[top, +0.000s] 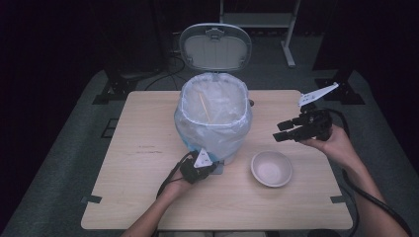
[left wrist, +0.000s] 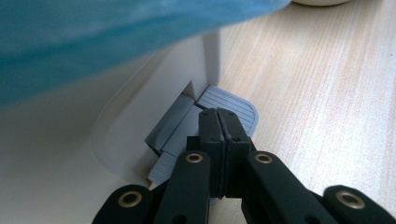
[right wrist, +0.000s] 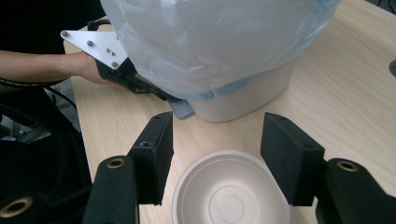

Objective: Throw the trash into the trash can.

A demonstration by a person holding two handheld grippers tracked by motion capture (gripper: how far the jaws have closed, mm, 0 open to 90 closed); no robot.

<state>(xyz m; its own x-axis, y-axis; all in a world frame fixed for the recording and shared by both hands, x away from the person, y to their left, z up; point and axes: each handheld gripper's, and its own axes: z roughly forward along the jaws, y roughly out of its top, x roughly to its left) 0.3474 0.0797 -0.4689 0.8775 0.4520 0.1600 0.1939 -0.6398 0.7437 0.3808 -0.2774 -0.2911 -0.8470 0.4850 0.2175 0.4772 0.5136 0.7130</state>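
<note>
Left gripper (top: 213, 167) pressing the bin's pedal (left wrist: 229, 105), right gripper (top: 281, 131) above the bowl (top: 271, 168).

At centre frame the bin (top: 212, 118) stands with lid (top: 215, 47) raised; the left jaws are clenched together on the pedal, the right jaws spread, empty, over the bowl at lower right.

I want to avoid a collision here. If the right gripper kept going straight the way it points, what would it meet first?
Most likely the white bowl: in the right gripper view it lies just ahead, between the open fingers of the right gripper. Depth is unclear; beyond it stands the lined bin.
</note>
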